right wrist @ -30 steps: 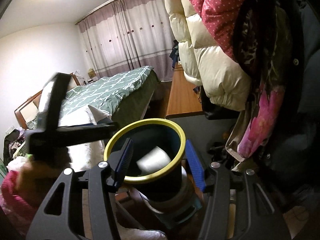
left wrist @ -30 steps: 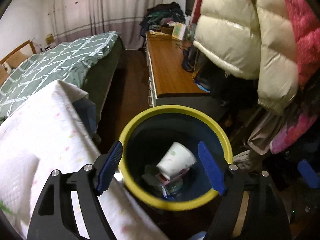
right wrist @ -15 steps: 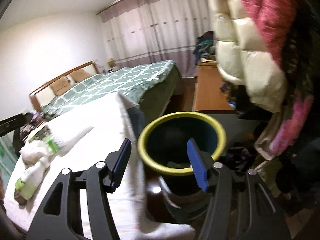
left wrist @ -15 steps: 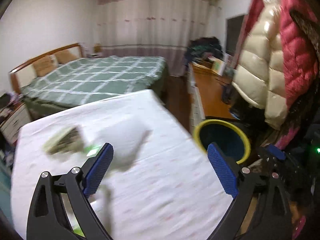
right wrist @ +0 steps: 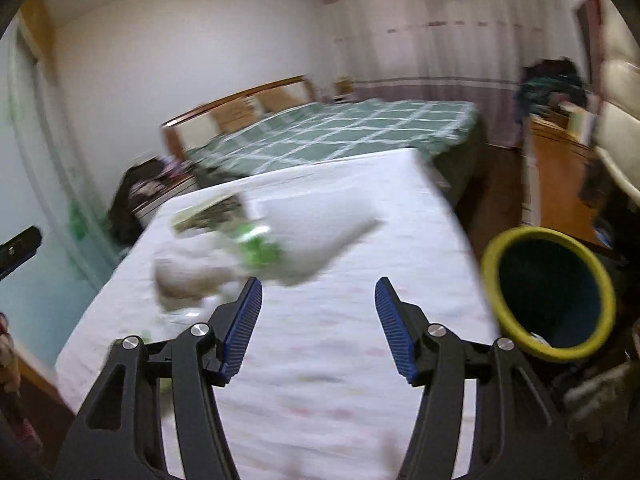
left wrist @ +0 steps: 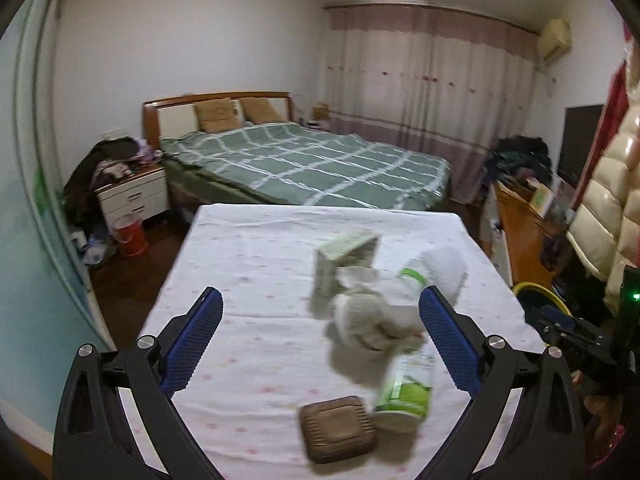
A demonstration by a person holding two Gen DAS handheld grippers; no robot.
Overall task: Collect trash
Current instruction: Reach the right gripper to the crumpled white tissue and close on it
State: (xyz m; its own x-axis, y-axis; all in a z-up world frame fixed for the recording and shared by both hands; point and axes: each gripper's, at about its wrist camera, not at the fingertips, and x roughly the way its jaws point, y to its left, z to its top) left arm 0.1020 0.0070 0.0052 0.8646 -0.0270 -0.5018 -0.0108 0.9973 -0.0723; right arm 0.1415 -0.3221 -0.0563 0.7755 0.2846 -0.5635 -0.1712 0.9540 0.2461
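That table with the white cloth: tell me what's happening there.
A person is clearing trash with a handheld two-finger tool in each hand. Both the left tool and the right tool are open and empty, above the table covered in a white dotted cloth. On the cloth lie crumpled white tissues, a green-and-white plastic bottle, a small pale green carton and a flat brown square object. The yellow-rimmed dark blue trash bin stands off the table's right edge.

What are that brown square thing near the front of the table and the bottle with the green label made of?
The brown square thing looks like matte plastic or perhaps leatherette: dull, with rounded corners and a ridged rim; blur leaves it open. The bottle with the green label, lying on the table, seems to be thin translucent plastic with a glossy printed wrap.
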